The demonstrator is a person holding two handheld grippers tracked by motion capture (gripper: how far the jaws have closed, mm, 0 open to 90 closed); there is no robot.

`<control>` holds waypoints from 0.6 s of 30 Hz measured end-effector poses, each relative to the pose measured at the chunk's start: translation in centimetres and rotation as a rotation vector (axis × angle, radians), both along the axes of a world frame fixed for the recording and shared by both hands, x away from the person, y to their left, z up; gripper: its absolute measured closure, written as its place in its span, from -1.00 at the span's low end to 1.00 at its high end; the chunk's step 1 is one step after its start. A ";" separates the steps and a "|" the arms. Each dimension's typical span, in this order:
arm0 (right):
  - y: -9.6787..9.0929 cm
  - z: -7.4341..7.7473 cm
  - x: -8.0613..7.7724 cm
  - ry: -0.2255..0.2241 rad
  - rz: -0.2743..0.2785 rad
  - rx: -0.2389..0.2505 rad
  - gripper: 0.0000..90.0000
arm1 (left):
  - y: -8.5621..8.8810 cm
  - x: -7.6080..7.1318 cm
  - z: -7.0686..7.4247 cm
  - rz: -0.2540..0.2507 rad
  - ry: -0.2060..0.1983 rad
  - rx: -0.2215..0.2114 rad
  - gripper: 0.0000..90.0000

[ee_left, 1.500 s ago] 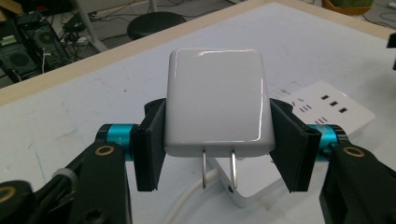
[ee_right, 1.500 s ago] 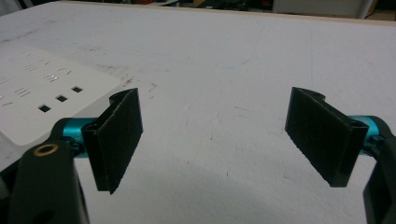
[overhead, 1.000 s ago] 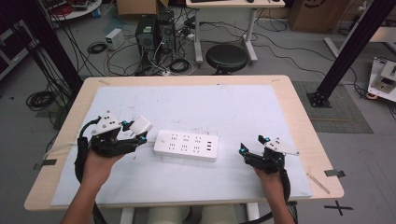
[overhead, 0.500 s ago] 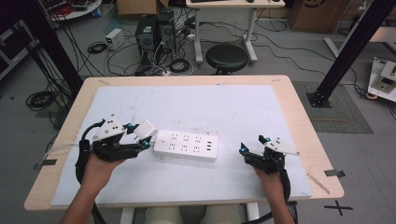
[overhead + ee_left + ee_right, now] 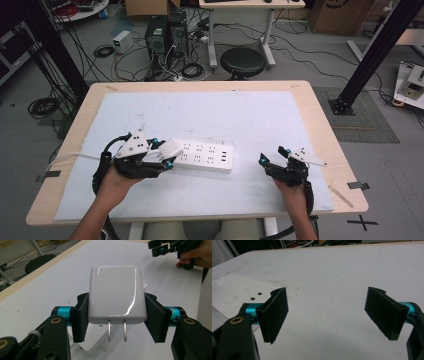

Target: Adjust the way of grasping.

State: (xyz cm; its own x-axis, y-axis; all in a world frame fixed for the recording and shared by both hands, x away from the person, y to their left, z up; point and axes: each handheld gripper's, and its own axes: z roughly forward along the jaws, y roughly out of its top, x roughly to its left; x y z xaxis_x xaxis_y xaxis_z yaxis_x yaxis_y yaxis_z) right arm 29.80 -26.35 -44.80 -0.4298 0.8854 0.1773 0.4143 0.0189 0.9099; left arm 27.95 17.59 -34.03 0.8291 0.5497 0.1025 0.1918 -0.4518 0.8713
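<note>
A white power strip (image 5: 207,156) lies flat on the white mat, seen also at the left of the right gripper view (image 5: 235,293). My left gripper (image 5: 166,154) is shut on a white plug adapter (image 5: 171,147) and holds it over the strip's left end. In the left gripper view the adapter (image 5: 117,296) sits squarely between the pads of the gripper (image 5: 117,318). Its two metal prongs (image 5: 117,330) point down, a little above the strip (image 5: 98,346). My right gripper (image 5: 273,156) rests to the right of the strip, open and holding nothing (image 5: 329,313).
The white mat (image 5: 250,115) covers most of the wooden table (image 5: 327,135). In the left gripper view the other hand and its gripper (image 5: 172,246) show at the top right. A black stool (image 5: 242,61) and cables lie on the floor beyond the far edge.
My left gripper has carried the adapter to the right, from beside the strip to over its left end. The right gripper has stayed put.
</note>
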 end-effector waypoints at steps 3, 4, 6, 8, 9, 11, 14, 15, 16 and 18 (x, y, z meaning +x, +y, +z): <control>0.0 0.1 -0.2 0.020 0.024 0.019 -0.57 | -0.6 -0.1 -0.3 -0.030 -0.003 0.013 -0.06; 0.1 0.1 -0.3 0.025 0.040 0.031 -0.57 | -0.8 -0.2 -0.4 -0.040 -0.005 0.019 -0.06; 0.2 0.4 -0.6 0.032 0.061 0.054 -0.57 | -1.2 -0.3 -0.6 -0.064 -0.011 0.036 -0.06; 0.3 0.9 -0.8 0.050 0.090 0.108 -0.56 | -1.6 -0.5 -0.9 -0.082 -0.018 0.049 -0.06; 0.4 1.4 -0.9 0.064 0.121 0.156 -0.57 | -1.7 -0.5 -0.9 -0.096 -0.024 0.067 -0.06; 0.5 1.6 -1.0 0.068 0.138 0.170 -0.57 | -2.0 -0.6 -1.1 -0.110 -0.030 0.085 -0.06; 1.2 2.6 -1.4 0.078 0.197 0.191 -0.57 | -2.4 -0.9 -1.5 -0.140 -0.041 0.104 -0.06; 1.4 2.8 -1.5 0.072 0.214 0.187 -0.57 | -2.6 -1.0 -1.7 -0.146 -0.040 0.105 -0.06; 1.6 3.0 -1.6 0.074 0.224 0.189 -0.57 | -2.7 -1.1 -1.8 -0.154 -0.041 0.108 -0.06; 2.0 3.3 -1.8 0.070 0.250 0.182 -0.56 | -3.0 -1.2 -2.0 -0.167 -0.042 0.115 -0.06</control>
